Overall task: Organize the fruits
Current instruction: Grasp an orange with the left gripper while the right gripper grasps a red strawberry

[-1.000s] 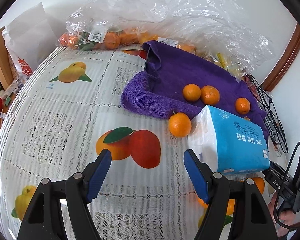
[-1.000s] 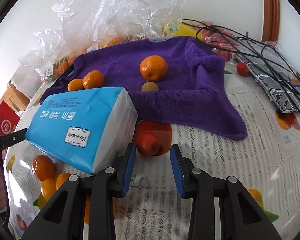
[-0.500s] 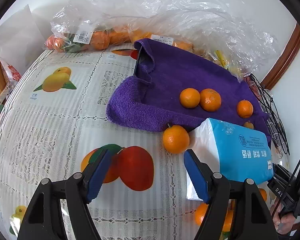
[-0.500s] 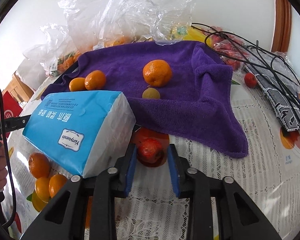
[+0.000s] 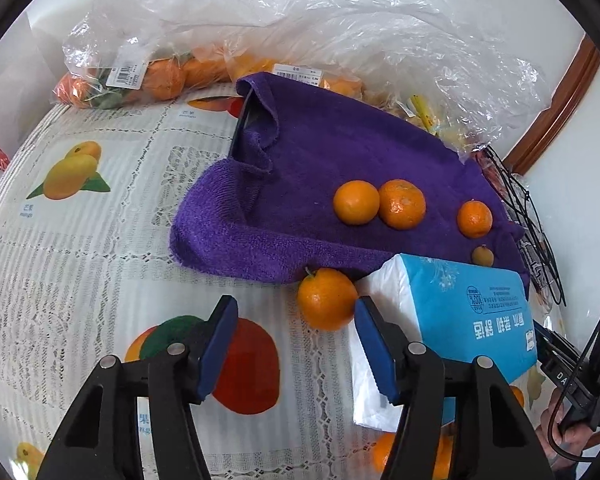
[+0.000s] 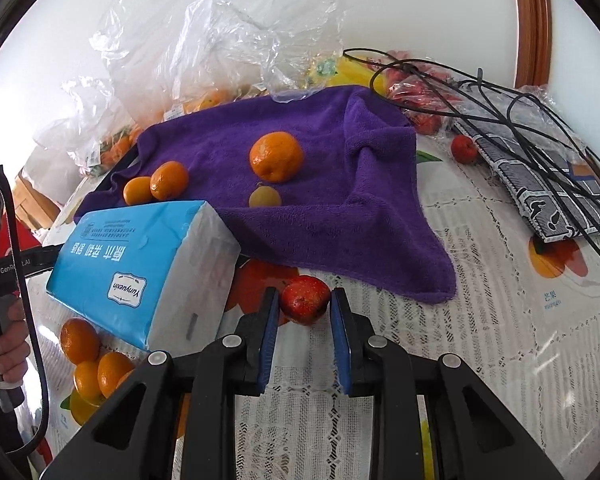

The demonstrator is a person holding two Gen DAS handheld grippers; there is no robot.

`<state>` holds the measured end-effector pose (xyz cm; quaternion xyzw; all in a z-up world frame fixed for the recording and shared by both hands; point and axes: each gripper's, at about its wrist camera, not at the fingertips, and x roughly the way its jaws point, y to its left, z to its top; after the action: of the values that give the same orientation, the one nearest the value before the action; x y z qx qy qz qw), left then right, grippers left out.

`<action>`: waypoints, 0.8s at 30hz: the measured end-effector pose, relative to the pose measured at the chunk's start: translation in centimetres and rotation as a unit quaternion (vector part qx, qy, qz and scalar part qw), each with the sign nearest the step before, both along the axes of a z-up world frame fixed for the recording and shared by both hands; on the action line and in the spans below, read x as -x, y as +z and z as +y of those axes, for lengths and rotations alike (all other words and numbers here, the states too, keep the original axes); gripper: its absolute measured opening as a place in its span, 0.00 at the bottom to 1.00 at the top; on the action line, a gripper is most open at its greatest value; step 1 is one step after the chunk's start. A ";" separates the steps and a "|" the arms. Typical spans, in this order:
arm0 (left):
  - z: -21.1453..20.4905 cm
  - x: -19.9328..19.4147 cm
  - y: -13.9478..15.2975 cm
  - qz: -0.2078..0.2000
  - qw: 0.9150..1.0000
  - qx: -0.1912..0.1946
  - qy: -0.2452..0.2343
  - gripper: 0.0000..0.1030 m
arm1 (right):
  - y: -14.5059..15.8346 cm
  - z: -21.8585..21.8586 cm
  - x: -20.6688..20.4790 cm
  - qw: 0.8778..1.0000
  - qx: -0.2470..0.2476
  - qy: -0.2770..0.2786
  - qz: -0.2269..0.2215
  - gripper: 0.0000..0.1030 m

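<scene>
Straddling a small red fruit (image 6: 305, 299), the right tool (image 6: 305, 312) has its blue pads close on either side of it, but whether they press it or only flank it cannot be told. The red fruit sits on the desk (image 6: 480, 320) just off the near edge of the purple towel (image 6: 340, 184). The left tool (image 5: 292, 344) stands wide apart, gripping nothing, with an orange (image 5: 327, 298) just ahead of its right pad, at the towel's near hem and beside the white end of the blue tissue pack (image 5: 460, 312).

Clear plastic bags (image 5: 260, 28) heap along the far wall; oranges show through them, and a price label is stuck on one. On the towel lie two oranges touching each other (image 5: 356, 202), a third (image 5: 474, 218) apart to the right, and a small yellowish fruit (image 5: 482, 256) near the pack's far edge. More oranges (image 6: 88, 356) cluster on the desk under the raised corner of the pack.

Open room lies to the left tool's left — a broad stretch of lace cloth printed with mangoes. On the right side, black cables (image 6: 500, 92) trail over a patterned flat packet (image 6: 540, 192), and a second small red fruit (image 6: 464, 148) sits beside them. The pack crowds the gap between the two tools.
</scene>
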<state>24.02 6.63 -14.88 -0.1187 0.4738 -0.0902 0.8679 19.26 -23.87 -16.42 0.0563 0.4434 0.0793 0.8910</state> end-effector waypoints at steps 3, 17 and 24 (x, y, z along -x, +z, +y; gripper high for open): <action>-0.5 -0.3 0.0 -0.004 1.000 0.006 -0.014 0.46 | 0.0 -0.2 -0.1 1.000 0.002 -0.002 0.002 0.25; -1.0 -1.0 -0.5 -0.003 0.999 0.027 -0.027 0.32 | -0.6 0.3 -0.7 1.000 0.031 -0.004 0.005 0.25; -0.7 -0.5 -0.4 -0.004 1.000 0.022 -0.019 0.32 | -0.6 0.6 -1.2 1.000 0.029 -0.002 0.004 0.25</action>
<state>24.49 5.97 -15.24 -0.1280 0.4706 -0.1178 0.8650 20.50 -23.31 -17.02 0.0315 0.4491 0.0639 0.8906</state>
